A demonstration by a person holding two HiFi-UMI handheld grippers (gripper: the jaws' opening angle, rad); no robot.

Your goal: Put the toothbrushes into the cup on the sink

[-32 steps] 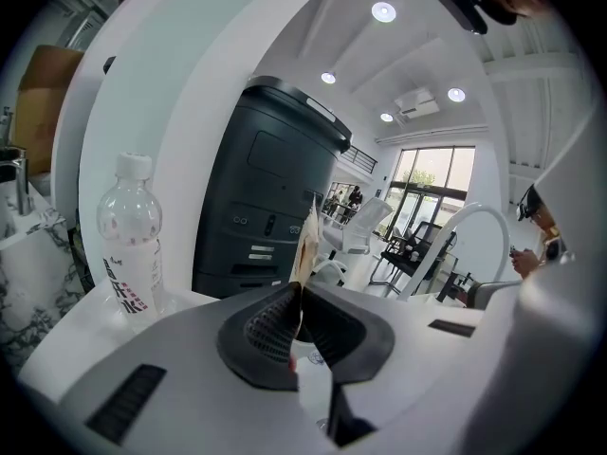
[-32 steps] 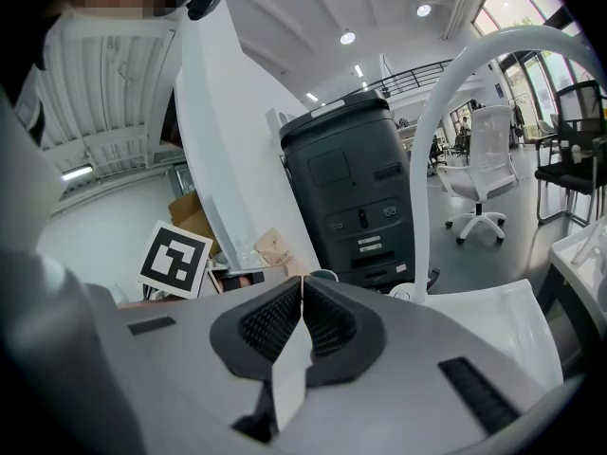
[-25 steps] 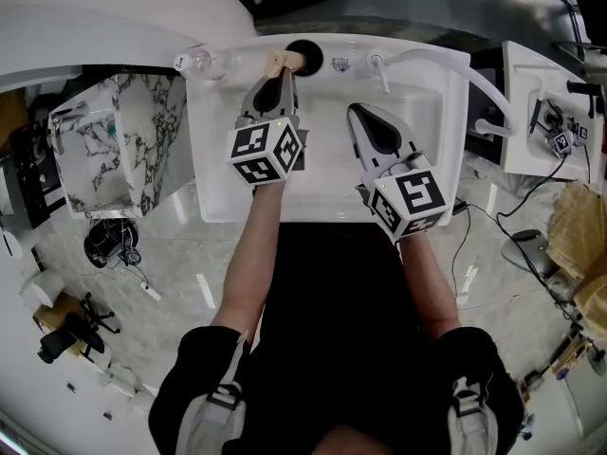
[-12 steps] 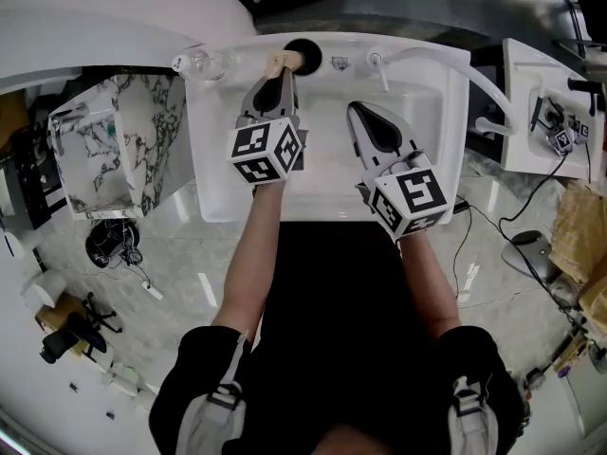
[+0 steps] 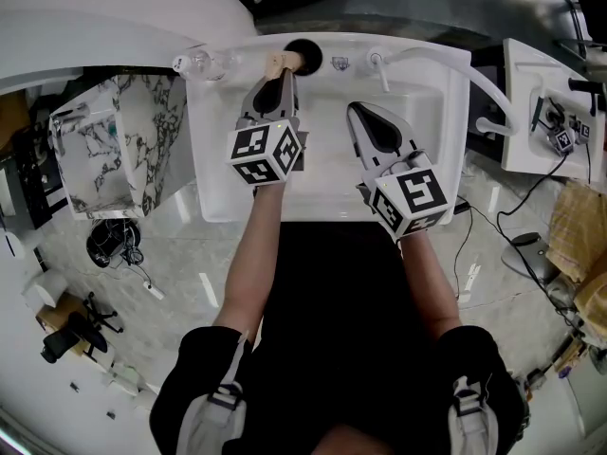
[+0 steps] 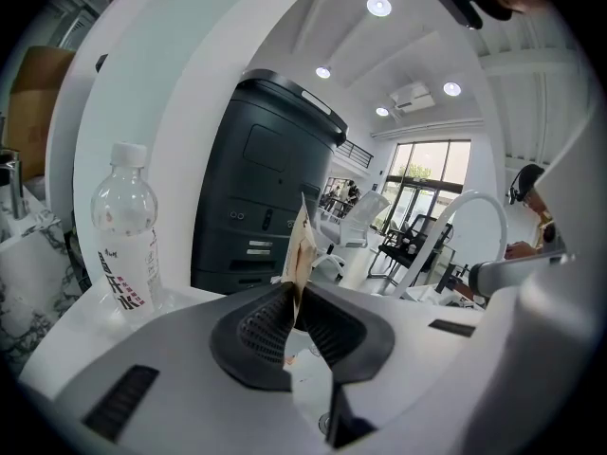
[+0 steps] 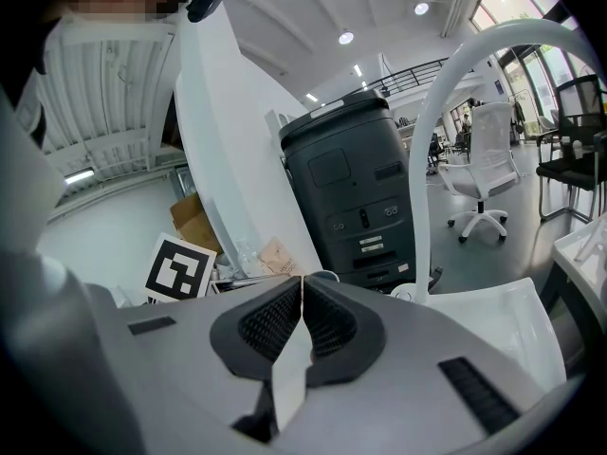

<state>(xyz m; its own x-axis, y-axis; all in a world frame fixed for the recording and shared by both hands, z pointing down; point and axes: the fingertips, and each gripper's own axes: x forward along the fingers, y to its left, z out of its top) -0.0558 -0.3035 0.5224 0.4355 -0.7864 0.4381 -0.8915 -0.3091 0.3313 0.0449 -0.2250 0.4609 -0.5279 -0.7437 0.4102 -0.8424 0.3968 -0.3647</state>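
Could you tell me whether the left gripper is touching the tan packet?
Touching: the left gripper, in the left gripper view, clamps the tan packet by its lower edge.

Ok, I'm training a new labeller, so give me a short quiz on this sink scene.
1. True or false: the right hand-held gripper is shut on nothing.
2. What does the left hand-held gripper pinch? A) a tan paper packet B) a bottle cap C) a sponge
3. Fill in: in the head view, the clear plastic bottle stands to the ___ of the black cup.
Key: 1 true; 2 A; 3 left.
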